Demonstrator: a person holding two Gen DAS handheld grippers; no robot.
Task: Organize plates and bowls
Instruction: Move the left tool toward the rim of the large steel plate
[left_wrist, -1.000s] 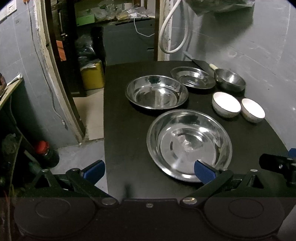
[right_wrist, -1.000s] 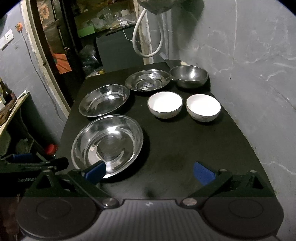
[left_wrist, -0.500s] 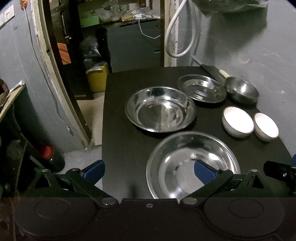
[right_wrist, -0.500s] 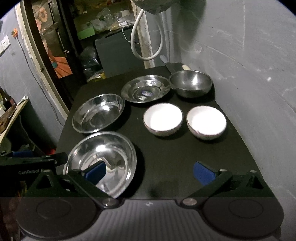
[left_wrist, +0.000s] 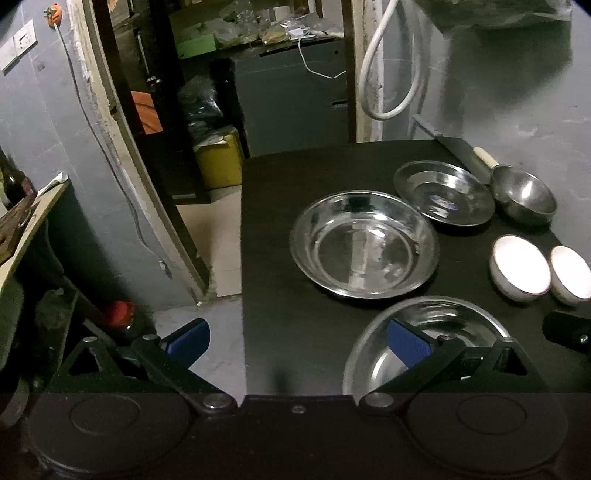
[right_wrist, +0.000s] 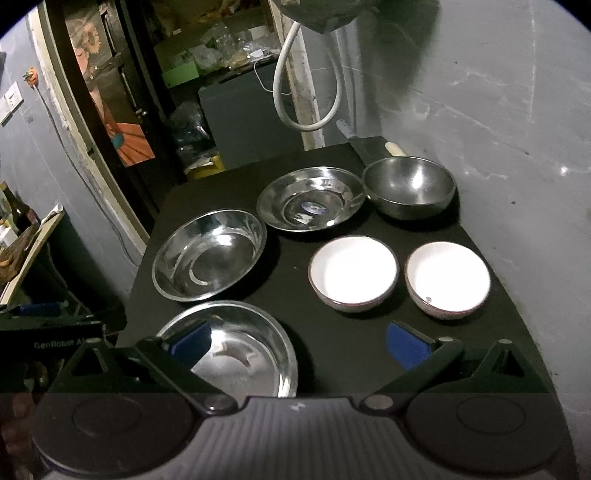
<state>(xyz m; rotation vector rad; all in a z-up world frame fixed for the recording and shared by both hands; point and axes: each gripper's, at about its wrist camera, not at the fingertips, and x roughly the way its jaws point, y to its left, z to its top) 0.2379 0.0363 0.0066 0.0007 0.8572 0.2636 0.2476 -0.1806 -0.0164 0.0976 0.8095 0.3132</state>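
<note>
On a black table (left_wrist: 295, 221) lie a near steel plate (left_wrist: 443, 325) (right_wrist: 251, 347), a middle steel plate (left_wrist: 364, 243) (right_wrist: 210, 254), a far steel plate with a sticker (left_wrist: 443, 192) (right_wrist: 310, 199), a steel bowl (left_wrist: 524, 194) (right_wrist: 410, 188) and two white bowls (left_wrist: 517, 267) (right_wrist: 352, 273), (left_wrist: 570, 273) (right_wrist: 447, 280). My left gripper (left_wrist: 297, 341) is open and empty at the table's near left edge, its right finger over the near plate. My right gripper (right_wrist: 297, 341) is open and empty above the near edge, its left finger over the near plate.
A knife with a pale handle (right_wrist: 369, 144) lies at the far right corner. A grey wall (right_wrist: 498, 110) bounds the right side. A white hose (right_wrist: 306, 92) hangs behind. The table's left edge drops to the floor, with a doorway (left_wrist: 155, 110), a yellow box (left_wrist: 218, 162) and a red-capped bottle (left_wrist: 118, 314).
Both grippers have moved forward and lower over the table, so the dishes look larger and nearer. The near plate now lies partly under the fingers. Both stay open.
</note>
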